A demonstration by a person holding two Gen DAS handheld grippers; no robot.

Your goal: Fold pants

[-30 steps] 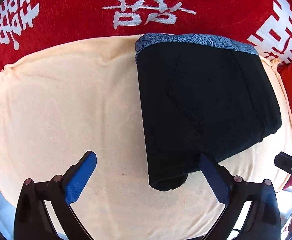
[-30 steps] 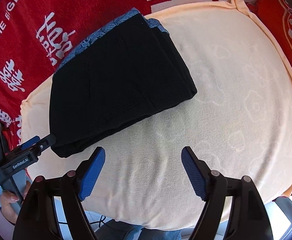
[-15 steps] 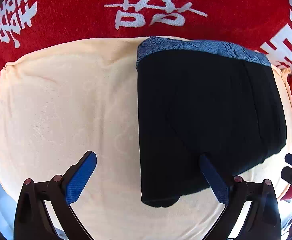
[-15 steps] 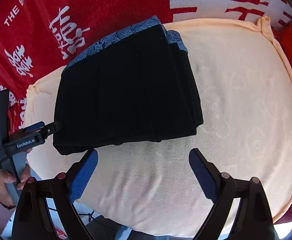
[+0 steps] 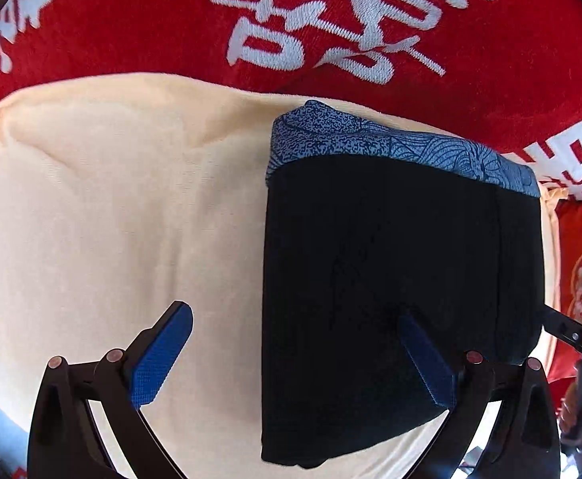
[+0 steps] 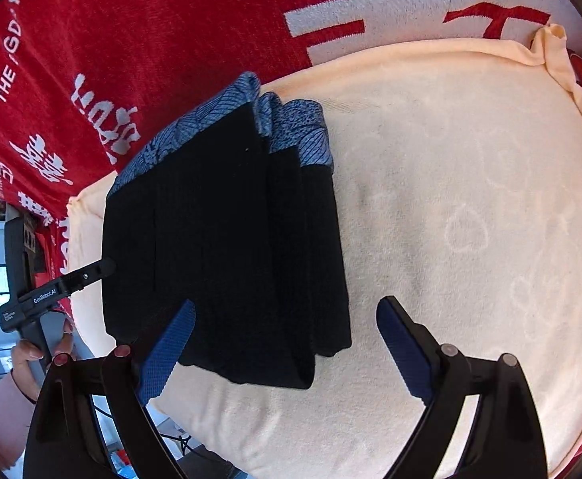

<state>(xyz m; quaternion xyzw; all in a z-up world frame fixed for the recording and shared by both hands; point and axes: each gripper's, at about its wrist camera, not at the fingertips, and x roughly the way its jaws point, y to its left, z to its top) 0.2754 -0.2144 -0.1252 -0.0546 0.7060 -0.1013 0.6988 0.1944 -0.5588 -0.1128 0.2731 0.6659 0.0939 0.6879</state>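
Note:
The black pants [image 5: 390,279] lie folded into a thick rectangle with a blue patterned waistband [image 5: 390,143] at the far edge, on a cream towel [image 5: 111,219]. My left gripper [image 5: 294,355] is open and empty, its right finger over the pants' near part. In the right wrist view the pants [image 6: 227,247] lie left of centre. My right gripper [image 6: 287,347] is open and empty, its left finger over the pants' near corner. The other gripper [image 6: 51,295] shows at the pants' left edge.
A red blanket with white characters [image 5: 330,32] lies beyond the cream towel [image 6: 470,199]. The towel's near edge drops off just below my grippers. A hand [image 6: 31,355] holds the other gripper at the far left of the right wrist view.
Both grippers have moved closer to the pants, which now look larger in both views. Both stay open. The pants have not changed shape.

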